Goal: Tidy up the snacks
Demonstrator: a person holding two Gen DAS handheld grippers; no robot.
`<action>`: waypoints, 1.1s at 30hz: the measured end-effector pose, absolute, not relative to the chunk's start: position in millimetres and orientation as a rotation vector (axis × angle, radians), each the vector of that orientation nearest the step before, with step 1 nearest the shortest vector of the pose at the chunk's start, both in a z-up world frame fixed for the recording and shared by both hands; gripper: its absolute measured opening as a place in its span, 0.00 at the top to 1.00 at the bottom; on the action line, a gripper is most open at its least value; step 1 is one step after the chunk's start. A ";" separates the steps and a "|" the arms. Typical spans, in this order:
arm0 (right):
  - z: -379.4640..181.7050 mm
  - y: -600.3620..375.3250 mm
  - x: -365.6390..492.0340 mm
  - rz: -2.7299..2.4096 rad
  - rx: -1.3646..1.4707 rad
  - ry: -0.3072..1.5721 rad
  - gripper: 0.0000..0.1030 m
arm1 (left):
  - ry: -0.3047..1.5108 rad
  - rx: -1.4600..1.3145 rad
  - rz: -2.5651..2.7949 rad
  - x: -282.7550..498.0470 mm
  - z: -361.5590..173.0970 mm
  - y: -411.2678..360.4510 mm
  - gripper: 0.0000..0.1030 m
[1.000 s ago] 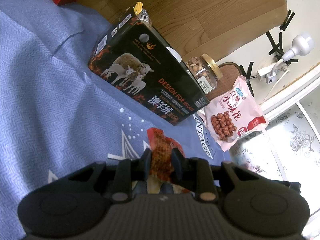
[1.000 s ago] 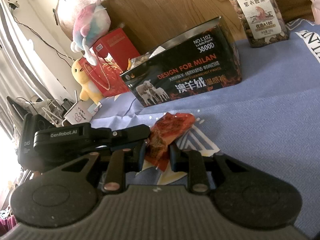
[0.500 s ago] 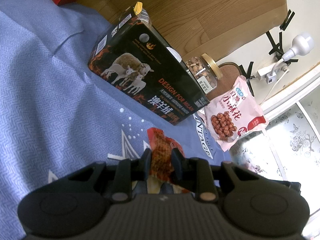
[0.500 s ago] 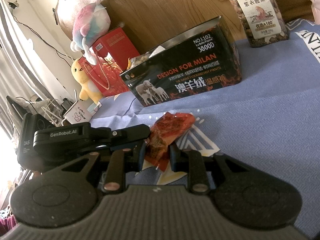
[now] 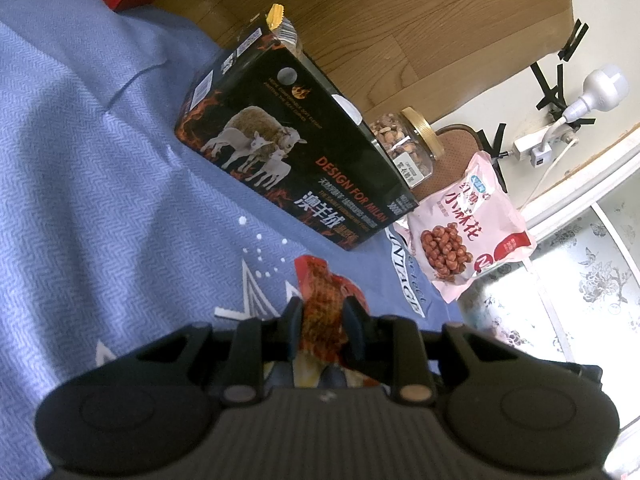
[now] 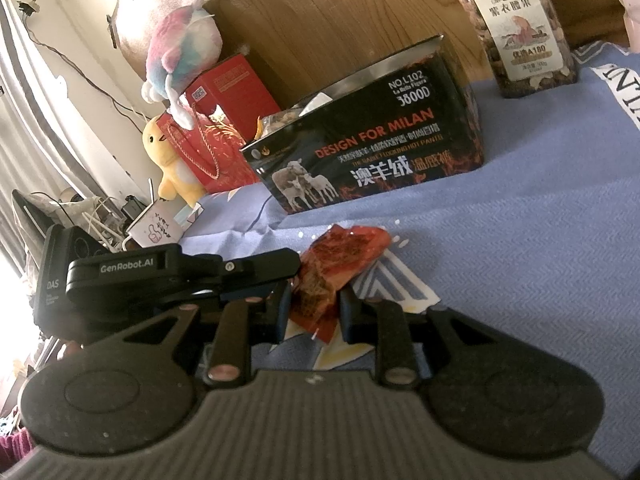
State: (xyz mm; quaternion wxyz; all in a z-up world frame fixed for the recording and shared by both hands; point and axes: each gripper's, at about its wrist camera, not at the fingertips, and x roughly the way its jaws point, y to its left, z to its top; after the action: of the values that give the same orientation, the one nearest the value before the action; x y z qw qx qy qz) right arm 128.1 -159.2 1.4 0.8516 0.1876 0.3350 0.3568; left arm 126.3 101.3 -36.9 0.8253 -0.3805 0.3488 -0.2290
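1. Room to move: the blue herringbone cloth (image 6: 540, 208) is bare to my right in the right wrist view and bare to the left in the left wrist view. The far edge is crowded, with the black open-topped box with sheep and flame print (image 5: 296, 164) sitting along the wooden board behind it.
2. Both of my hand-held grippers are clamped on the same red snack packet (image 6: 340, 268). The left hand-held gripper (image 5: 322, 312) has its jaws narrow, pinching the packet's near end; the rest of the packet sticks out ahead towards the box, not touching it.
3. The right hand-held gripper (image 6: 314, 304) is also pinched narrow on the packet, lower corner hanging between the fingers. The left one's black body comes in from the left side of that view, touching the packet.
4. Only the left view shows the pink bag of red coated peanuts (image 5: 464, 228), just right of the box. The clear gold-lidded jar of nuts (image 5: 404, 148) is in both.
5. Only the right view shows the yellow plush duck (image 6: 176, 160), pastel plush toy (image 6: 180, 48) and red gift bag (image 6: 216, 148) left of the box.
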 end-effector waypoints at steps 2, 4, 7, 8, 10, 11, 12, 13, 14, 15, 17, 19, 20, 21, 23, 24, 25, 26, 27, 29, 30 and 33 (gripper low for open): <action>1.1 -159.1 127.0 0.751 0.388 0.697 0.74 | 0.739 -0.809 -0.489 126.3 -37.0 101.3 0.78; 1.6 -158.5 125.6 0.751 0.383 0.688 0.74 | 0.735 -0.809 -0.493 126.0 -36.9 101.5 0.78; 2.0 -160.2 125.2 0.751 0.382 0.682 0.74 | 0.733 -0.808 -0.495 125.6 -36.5 101.7 0.78; 2.6 -159.6 125.2 0.751 0.381 0.681 0.74 | 0.732 -0.808 -0.496 125.6 -36.5 101.8 0.78; 2.9 -160.1 125.3 0.750 0.379 0.679 0.74 | 0.732 -0.809 -0.496 125.4 -36.4 101.6 0.78; 3.2 -159.8 125.0 0.750 0.377 0.678 0.74 | 0.732 -0.808 -0.496 125.4 -36.4 101.6 0.78; 3.3 -159.6 124.9 0.750 0.377 0.678 0.74 | 0.732 -0.808 -0.495 125.5 -36.5 101.6 0.78; 3.3 -159.6 124.9 0.750 0.378 0.678 0.74 | 0.732 -0.808 -0.496 125.5 -36.5 101.6 0.78; 3.3 -159.8 124.9 0.750 0.378 0.678 0.74 | 0.732 -0.809 -0.496 125.4 -36.5 101.6 0.78; 3.3 -159.8 124.9 0.750 0.377 0.678 0.74 | 0.732 -0.809 -0.496 125.4 -36.6 101.6 0.78; 3.3 -159.7 124.9 0.750 0.377 0.678 0.74 | 0.732 -0.809 -0.496 125.5 -36.6 101.6 0.78; 3.3 -160.2 125.1 0.750 0.377 0.678 0.74 | 0.732 -0.809 -0.496 125.5 -36.6 101.6 0.78; 3.3 -159.6 124.8 0.750 0.377 0.678 0.74 | 0.732 -0.809 -0.495 125.5 -36.7 101.6 0.78; 3.4 -159.6 124.8 0.750 0.377 0.678 0.74 | 0.732 -0.809 -0.496 125.6 -36.7 101.6 0.78; 3.4 -159.7 124.9 0.750 0.376 0.678 0.74 | 0.732 -0.809 -0.496 125.6 -36.7 101.6 0.78; 3.4 -159.6 124.8 0.750 0.376 0.678 0.74 | 0.732 -0.809 -0.496 125.5 -36.7 101.6 0.78; 3.4 -159.5 124.8 0.750 0.377 0.678 0.74 | 0.732 -0.809 -0.496 125.5 -36.7 101.6 0.78; 3.5 -159.5 124.8 0.750 0.376 0.678 0.74 | 0.732 -0.809 -0.496 125.5 -36.8 101.7 0.78; 3.5 -159.5 124.8 0.750 0.376 0.678 0.74 | 0.732 -0.809 -0.496 125.4 -36.8 101.7 0.78; 3.5 -159.6 124.8 0.750 0.376 0.678 0.74 | 0.731 -0.809 -0.496 125.4 -36.8 101.6 0.78; 3.5 -159.4 124.7 0.750 0.376 0.678 0.74 | 0.731 -0.809 -0.496 125.4 -36.8 101.5 0.78; 3.6 -159.3 124.7 0.750 0.376 0.677 0.74 | 0.731 -0.809 -0.496 125.3 -36.7 101.6 0.78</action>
State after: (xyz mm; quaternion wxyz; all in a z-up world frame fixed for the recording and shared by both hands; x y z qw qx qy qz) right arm 124.7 -159.3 3.6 0.8582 0.1788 0.3226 0.3570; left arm 125.3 101.6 -36.7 0.8259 -0.3809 0.3441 -0.2334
